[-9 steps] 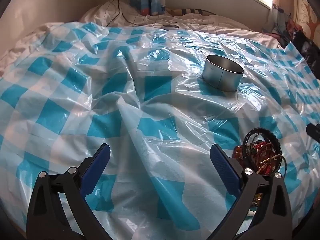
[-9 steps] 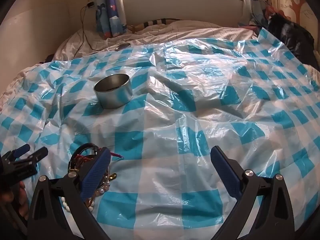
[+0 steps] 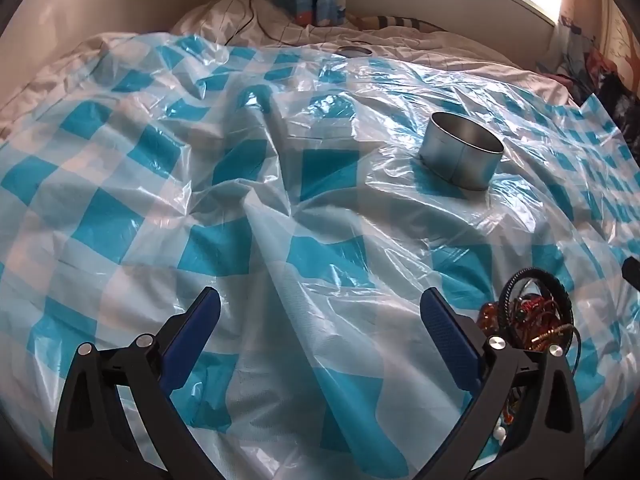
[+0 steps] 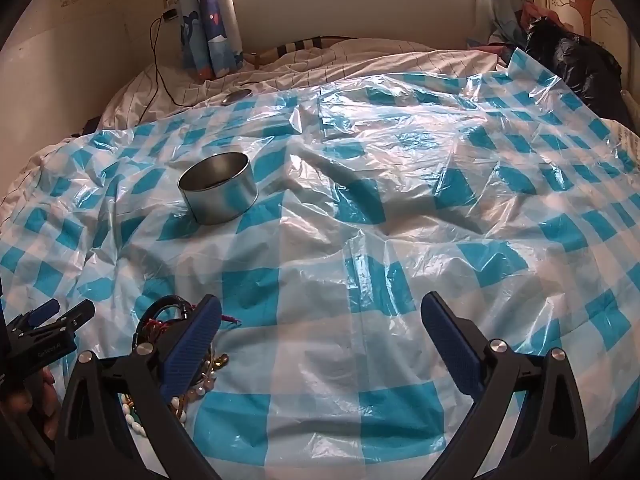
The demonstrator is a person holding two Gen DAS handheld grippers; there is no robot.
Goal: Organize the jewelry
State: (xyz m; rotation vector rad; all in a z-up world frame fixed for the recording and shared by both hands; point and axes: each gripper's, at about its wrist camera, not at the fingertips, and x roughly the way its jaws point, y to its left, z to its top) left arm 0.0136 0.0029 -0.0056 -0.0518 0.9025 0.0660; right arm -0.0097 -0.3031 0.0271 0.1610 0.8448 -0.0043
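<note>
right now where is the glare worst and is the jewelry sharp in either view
Left wrist view: window blown out at the top right, sheen on the plastic sheet around the metal tin, and the jewelry pile fairly sharp but half hidden by a finger. Right wrist view: bright window on top, broad glare across the sheet's middle, jewelry low left, partly covered; fisheye bends the edges.

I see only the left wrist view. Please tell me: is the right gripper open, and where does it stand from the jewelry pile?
Observer: The right gripper is open, with only the checked plastic sheet between its fingers. The jewelry pile lies at its left finger, partly hidden behind it.
Operator: Does anything stick out of the pile on that side?
Observer: Yes, a red cord end lies on the sheet, reaching from the pile into the gap between the fingers.
</note>
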